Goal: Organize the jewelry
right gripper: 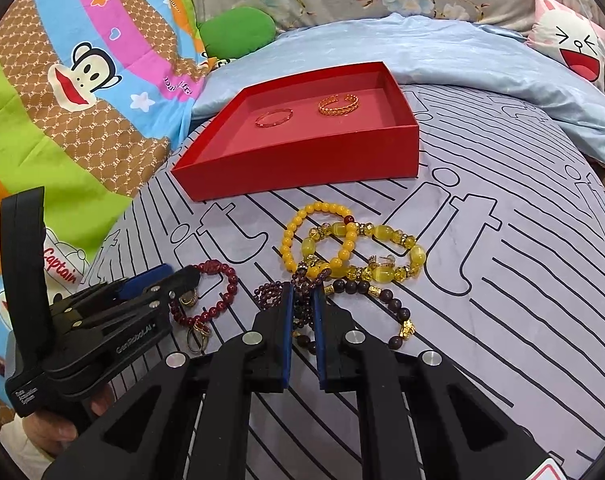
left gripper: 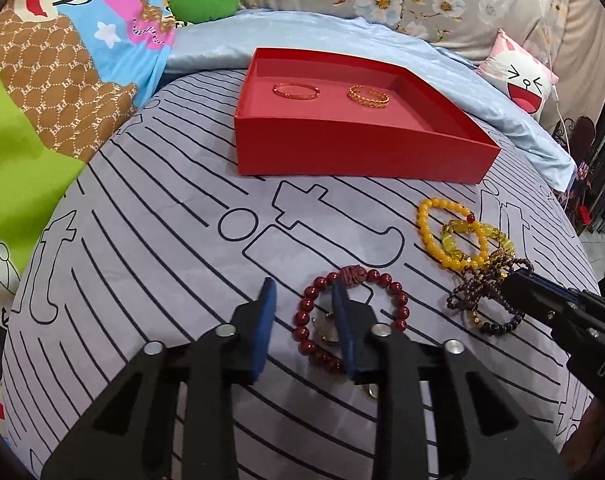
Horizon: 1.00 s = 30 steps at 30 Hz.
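Note:
A red tray (left gripper: 354, 152) (right gripper: 302, 168) holds a thin rose-gold bangle (left gripper: 296, 91) (right gripper: 274, 117) and a gold woven bangle (left gripper: 368, 96) (right gripper: 339, 105). My left gripper (left gripper: 304, 300) (right gripper: 170, 276) is open; its right finger rests inside a dark red bead bracelet (left gripper: 398, 304) (right gripper: 230, 284). My right gripper (right gripper: 302, 300) (left gripper: 514, 280) is narrowly closed around a strand of the small dark purple bead bracelet (right gripper: 302, 312) (left gripper: 466, 292). A yellow bead bracelet (left gripper: 430, 236) (right gripper: 290, 240), a yellow crystal bracelet (right gripper: 382, 272) and a dark brown bead bracelet (right gripper: 394, 304) lie tangled beside it.
Gold rings (right gripper: 198, 336) lie by the red bracelet. Everything sits on a grey striped bedsheet (left gripper: 162, 240). A light blue blanket (right gripper: 462, 52), a cartoon quilt (left gripper: 62, 60) on the left, and a rabbit pillow (left gripper: 522, 80) border the area.

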Tool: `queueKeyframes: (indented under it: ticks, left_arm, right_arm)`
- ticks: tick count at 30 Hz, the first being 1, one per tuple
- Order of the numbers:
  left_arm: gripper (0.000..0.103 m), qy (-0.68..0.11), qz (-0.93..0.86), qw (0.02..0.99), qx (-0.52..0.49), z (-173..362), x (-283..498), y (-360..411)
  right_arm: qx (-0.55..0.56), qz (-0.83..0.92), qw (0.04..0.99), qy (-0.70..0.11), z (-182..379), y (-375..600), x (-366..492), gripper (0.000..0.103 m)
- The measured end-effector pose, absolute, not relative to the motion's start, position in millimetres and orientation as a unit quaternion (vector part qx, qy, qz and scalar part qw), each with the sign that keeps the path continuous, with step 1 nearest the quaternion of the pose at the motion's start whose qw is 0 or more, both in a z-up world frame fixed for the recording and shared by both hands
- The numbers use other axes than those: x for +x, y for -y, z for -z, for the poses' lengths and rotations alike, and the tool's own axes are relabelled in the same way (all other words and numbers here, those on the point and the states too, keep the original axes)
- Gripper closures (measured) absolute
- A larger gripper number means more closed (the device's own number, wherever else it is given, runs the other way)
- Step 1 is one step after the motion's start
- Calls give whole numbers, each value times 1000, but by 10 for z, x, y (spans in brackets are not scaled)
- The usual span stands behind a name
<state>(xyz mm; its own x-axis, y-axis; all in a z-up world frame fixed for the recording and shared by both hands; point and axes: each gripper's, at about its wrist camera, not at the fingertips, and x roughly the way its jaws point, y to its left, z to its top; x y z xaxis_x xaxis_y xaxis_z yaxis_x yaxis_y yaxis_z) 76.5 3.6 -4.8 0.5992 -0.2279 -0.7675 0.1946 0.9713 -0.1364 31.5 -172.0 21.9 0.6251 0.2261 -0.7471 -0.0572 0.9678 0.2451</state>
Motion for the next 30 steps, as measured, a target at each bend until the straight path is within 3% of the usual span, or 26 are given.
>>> queueKeyframes:
  ticks: [6,8,10,30]
  left_arm:
    - [83,-428,131,894,-8,56,809,72]
    - [92,-428,132,894,-4,53,816,100]
    - [95,-429,138,893,-8,54,817,98]
    - [96,-395,196,897,-28,-617,687,211]
  right_arm:
    - [97,-80,895,-428,-203,1686,328,94]
    - [97,-80,895,-428,-203,1683,332,94]
    - [97,-80,895,-428,-204,1683,332,94]
    - [100,-94,911,-390,-642,1739,354,94]
